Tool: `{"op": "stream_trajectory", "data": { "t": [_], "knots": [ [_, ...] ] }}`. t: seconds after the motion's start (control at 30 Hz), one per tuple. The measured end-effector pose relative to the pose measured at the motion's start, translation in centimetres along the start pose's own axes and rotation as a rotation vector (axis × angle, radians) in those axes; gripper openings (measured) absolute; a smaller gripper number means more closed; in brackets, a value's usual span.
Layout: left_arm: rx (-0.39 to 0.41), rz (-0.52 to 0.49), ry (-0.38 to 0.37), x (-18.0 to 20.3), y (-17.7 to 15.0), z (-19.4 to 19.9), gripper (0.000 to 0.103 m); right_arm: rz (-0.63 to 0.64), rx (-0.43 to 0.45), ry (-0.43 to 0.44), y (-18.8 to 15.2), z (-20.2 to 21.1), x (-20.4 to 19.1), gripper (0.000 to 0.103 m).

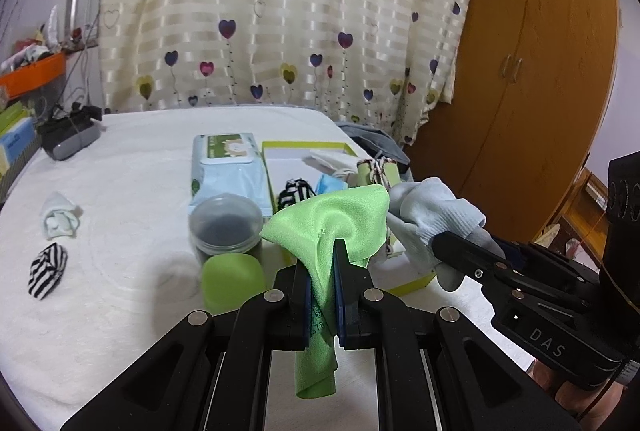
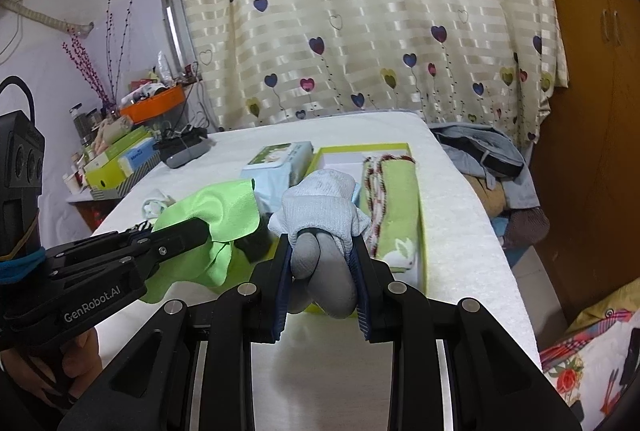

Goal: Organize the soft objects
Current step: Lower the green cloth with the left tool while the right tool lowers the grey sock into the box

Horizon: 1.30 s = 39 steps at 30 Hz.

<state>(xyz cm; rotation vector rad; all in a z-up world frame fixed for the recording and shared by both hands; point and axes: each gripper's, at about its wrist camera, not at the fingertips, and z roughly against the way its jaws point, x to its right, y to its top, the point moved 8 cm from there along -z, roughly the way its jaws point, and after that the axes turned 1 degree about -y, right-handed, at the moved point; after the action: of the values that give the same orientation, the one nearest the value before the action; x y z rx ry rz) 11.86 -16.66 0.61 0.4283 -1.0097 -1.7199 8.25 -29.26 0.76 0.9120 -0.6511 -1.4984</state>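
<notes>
Left wrist: 1 cloth (image 1: 332, 223), 2 sock rolls (image 1: 48, 267).

Left gripper (image 1: 322, 255) lower centre of frame, jaws clamped on something. Right gripper (image 2: 322, 251) lower centre, jaws clamped too. Both level, side by side, pointing forward.

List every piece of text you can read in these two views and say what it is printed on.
"DAS": on the black body of the right gripper, which holds a pale blue sock.
"GenRobot.AI": on the black body of the left gripper, which holds a green cloth.
Wet wipes pack: label print too small to read.
Boxes on the side shelf: print blurred, unreadable.
</notes>
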Motion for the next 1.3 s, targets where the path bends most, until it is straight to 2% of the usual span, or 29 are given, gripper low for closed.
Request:
{"op": "stream_trajectory", "data": {
  "t": [0.83, 1.3],
  "knots": [
    [-0.072, -0.014, -0.018, 1.6, -0.3, -4.0, 0.008, -0.039, -0.051, -0.010, -0.6, -2.5, 3.1, 0.028],
    [-0.154, -0.009, -0.042, 2.1, -1.4, -7.4, 0.008, -0.048, -0.108, -0.006, -1.1, -5.5, 3.8, 0.028]
  ]
}}
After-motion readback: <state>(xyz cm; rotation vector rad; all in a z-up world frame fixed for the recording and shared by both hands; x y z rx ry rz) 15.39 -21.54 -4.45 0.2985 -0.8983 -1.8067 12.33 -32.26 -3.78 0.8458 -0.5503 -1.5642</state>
